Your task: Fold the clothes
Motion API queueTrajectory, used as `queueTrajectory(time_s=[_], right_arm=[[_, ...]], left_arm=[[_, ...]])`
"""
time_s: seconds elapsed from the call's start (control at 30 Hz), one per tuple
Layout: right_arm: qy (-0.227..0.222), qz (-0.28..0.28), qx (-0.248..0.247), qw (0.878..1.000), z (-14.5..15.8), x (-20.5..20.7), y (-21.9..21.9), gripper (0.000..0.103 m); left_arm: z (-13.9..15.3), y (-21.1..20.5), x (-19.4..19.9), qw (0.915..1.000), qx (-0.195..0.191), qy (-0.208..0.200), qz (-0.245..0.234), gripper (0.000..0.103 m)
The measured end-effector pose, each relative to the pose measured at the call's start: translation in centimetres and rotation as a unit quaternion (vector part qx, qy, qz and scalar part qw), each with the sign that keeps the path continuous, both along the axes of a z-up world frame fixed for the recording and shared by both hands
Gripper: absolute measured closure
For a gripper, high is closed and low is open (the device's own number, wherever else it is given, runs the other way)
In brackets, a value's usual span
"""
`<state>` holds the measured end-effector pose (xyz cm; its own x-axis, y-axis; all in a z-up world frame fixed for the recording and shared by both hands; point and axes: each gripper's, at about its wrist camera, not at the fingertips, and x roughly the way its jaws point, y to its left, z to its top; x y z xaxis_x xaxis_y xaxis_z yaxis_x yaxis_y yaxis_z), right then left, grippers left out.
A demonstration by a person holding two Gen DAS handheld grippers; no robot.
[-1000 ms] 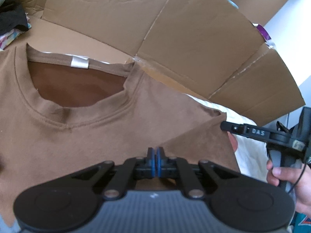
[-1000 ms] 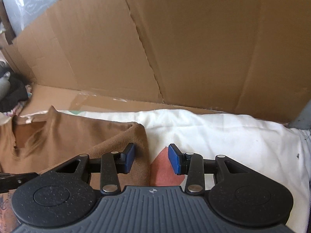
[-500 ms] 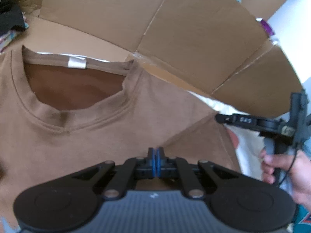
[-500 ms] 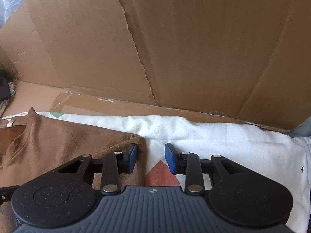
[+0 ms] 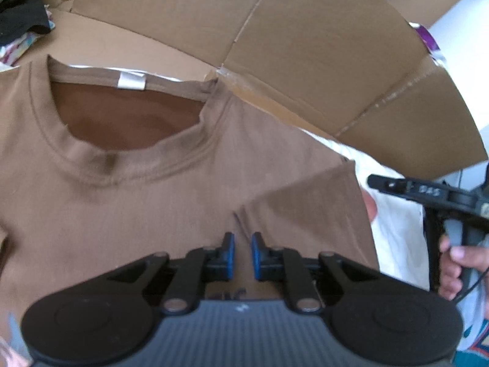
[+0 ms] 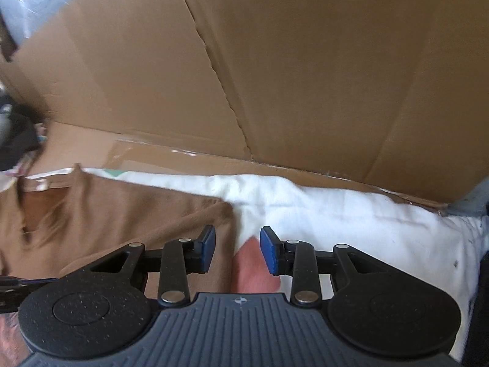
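Observation:
A brown T-shirt (image 5: pixel 128 202) lies flat with its neck opening and white label (image 5: pixel 131 81) towards the far side. Its right sleeve (image 5: pixel 305 211) is folded in over the body. My left gripper (image 5: pixel 243 255) is open a little just above the fold line, holding nothing. My right gripper (image 6: pixel 237 246) is open over the shirt's right edge (image 6: pixel 171 214), with nothing between its pads. The right gripper also shows at the right of the left wrist view (image 5: pixel 428 189), held by a hand.
A white cloth (image 6: pixel 336 214) covers the surface to the right of the shirt. Cardboard walls (image 6: pixel 275 61) stand close behind and around. A pile of dark and patterned clothes (image 5: pixel 18 21) lies at the far left.
My left gripper was shut on the shirt fabric and has opened, letting it go. The right gripper stays open and has shifted slightly.

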<state>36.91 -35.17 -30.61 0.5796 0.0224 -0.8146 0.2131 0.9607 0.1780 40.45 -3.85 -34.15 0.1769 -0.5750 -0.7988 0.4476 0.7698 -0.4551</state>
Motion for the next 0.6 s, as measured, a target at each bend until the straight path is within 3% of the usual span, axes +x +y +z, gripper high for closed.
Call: queueTrajectory(time_s=[0.17, 0.23, 0.37, 0.6], right_arm=[[-0.018, 0.02, 0.011, 1.0, 2.2, -4.0, -0.1, 0.064], [-0.023, 0.025, 0.01, 0.999, 2.8, -5.4, 0.1, 0.064], [-0.028, 0.027, 0.007, 0.999, 3.6, -8.7, 0.3, 0.064], [-0.029, 0.042, -0.005, 0.999, 1.7, -13.9, 2.4, 0.064]], left_arm=[[0.7, 0.0, -2.0, 0.9998, -0.001, 0.009, -0.019, 0.089], [1.0, -0.2, -2.8, 0.9995, 0.0, 0.011, -0.029, 0.08], [1.5, -1.0, -3.8, 0.9988, 0.001, 0.016, -0.046, 0.076], [-0.2, -2.0, -6.6, 0.9962, 0.001, 0.07, -0.051, 0.075]])
